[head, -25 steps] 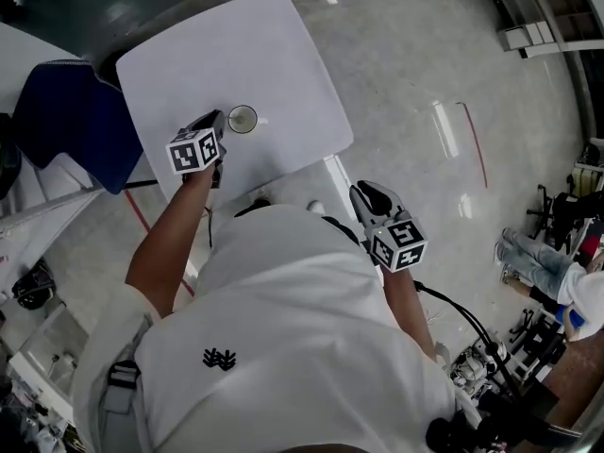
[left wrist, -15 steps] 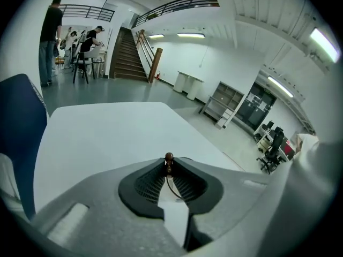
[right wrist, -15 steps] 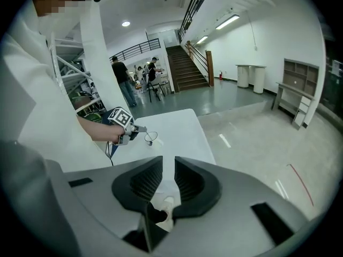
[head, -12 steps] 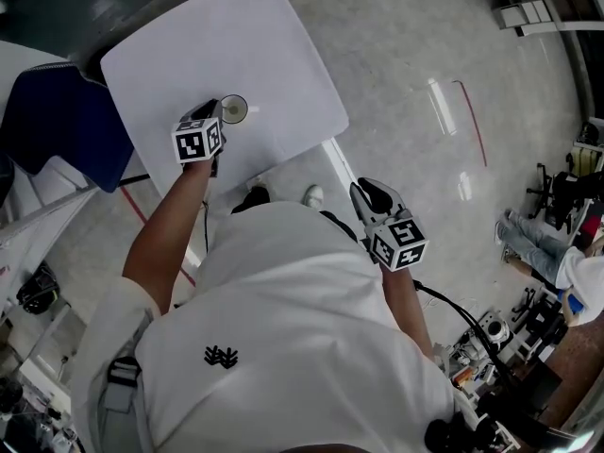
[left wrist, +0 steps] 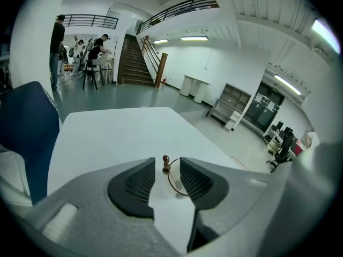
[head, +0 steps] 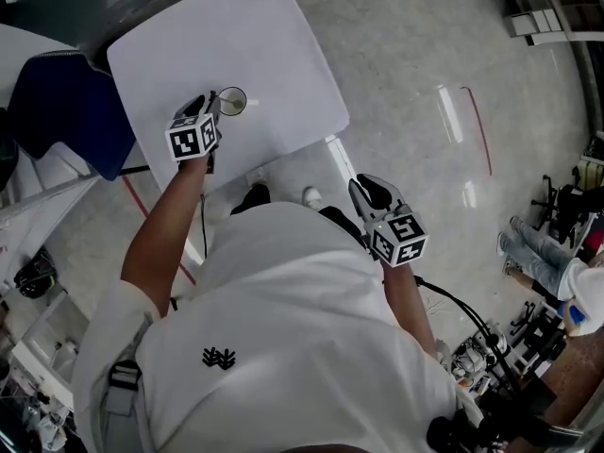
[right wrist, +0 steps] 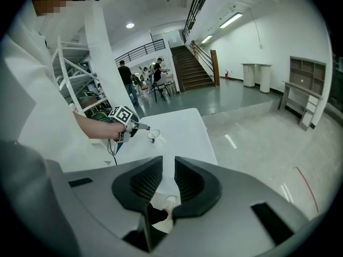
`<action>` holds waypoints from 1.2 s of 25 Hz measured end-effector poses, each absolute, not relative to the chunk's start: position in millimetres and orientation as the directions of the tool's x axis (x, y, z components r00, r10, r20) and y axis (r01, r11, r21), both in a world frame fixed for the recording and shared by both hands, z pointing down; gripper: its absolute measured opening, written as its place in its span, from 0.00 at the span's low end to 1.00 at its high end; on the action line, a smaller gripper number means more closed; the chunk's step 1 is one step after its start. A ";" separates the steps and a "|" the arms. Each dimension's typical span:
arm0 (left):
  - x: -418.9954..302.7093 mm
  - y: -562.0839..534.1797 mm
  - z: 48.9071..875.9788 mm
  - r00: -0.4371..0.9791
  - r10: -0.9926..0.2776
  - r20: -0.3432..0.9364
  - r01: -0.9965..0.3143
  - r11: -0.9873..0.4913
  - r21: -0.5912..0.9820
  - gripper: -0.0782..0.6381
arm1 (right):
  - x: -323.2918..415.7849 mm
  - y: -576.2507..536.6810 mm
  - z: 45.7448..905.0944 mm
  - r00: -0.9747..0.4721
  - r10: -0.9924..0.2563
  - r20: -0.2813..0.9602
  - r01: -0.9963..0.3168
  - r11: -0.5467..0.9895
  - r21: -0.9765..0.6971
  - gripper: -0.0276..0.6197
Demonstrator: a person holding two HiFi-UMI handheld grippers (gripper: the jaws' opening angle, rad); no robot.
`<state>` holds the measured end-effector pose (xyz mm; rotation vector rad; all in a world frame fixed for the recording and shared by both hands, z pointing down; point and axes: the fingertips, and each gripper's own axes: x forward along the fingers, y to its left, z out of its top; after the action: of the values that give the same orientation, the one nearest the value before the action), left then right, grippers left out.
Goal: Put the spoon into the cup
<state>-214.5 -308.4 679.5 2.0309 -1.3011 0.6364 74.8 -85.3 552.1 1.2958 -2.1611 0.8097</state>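
On the white table [head: 274, 55] stands a clear glass cup [head: 232, 100], with the spoon [left wrist: 166, 165] upright in it and its brown knobbed handle sticking out above the cup's rim [left wrist: 169, 181]. My left gripper [left wrist: 167, 160] is at the cup. Its jaws are opening, the handle stands between them, and the pads are clear of it. In the head view the left gripper [head: 208, 107] reaches the cup from the left. My right gripper [right wrist: 169, 158] hangs off the table by my body, jaws slightly apart with nothing between them. It shows as the right gripper [head: 363, 189] over the floor.
A dark blue chair [head: 66, 111] stands against the table's left side. The table's near edge [head: 283, 154] lies just beyond my feet. Glossy floor with a red line [head: 477, 140] spreads to the right. Equipment and a seated person [head: 557, 262] are at far right.
The left gripper stays at the cup's left side throughout. The head camera has shifted a little, so the table sits higher in view. The right gripper hardly moves.
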 end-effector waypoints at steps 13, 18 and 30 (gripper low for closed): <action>-199.5 -171.4 586.9 0.323 -0.713 0.623 -0.946 -0.227 0.231 0.15 | 94.6 -48.4 555.2 -0.629 -0.483 0.609 -0.743 0.604 -0.288 0.06; -148.6 -88.2 568.9 0.409 -0.688 0.600 -0.910 -0.264 0.319 0.12 | 100.6 -18.0 566.2 -0.691 -0.411 0.595 -0.671 0.671 -0.315 0.06; -31.3 48.1 507.2 0.615 -0.567 0.548 -0.785 -0.505 0.359 0.12 | 100.9 57.7 582.9 -0.785 -0.204 0.586 -0.469 0.812 -0.346 0.06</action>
<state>-31.3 48.1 507.2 2.2524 -1.0592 0.4872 100.9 57.7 582.9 0.4967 -2.4570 0.6583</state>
